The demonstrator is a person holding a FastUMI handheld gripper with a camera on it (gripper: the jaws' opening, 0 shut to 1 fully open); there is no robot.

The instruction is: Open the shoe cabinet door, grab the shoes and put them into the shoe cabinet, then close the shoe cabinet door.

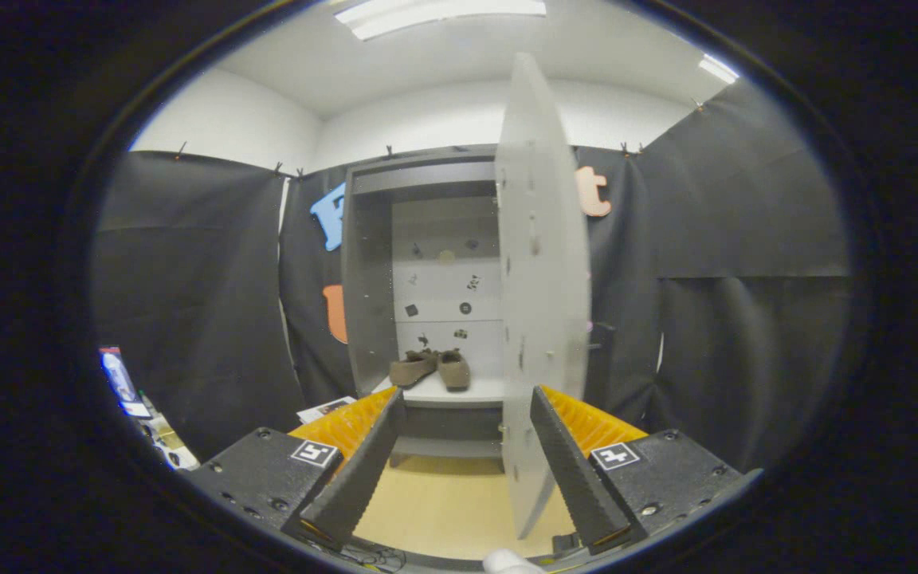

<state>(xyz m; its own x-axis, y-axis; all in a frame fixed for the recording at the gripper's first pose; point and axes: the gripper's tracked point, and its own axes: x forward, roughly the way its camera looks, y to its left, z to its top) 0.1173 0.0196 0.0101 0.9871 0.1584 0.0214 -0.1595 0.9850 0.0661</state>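
A grey shoe cabinet (pixel 367 287) stands against the booth's back wall, beyond my fingers. Its door (pixel 543 279) is swung open toward me, edge-on, just ahead of my right finger and slightly blurred. A pair of brown shoes (pixel 431 368) sits side by side on the cabinet's lower shelf (pixel 459 392). My gripper (pixel 465 462) is open, with nothing between its fingers. The door's lower part shows between the fingers, near the right one; whether it touches that finger I cannot tell.
Black cloth walls close in on the left and right. Papers and small items (pixel 148 422) lie low on the left. A sheet of paper (pixel 323 409) lies on the floor by the cabinet's left foot. Pale wooden floor (pixel 435 502) stretches below my fingers.
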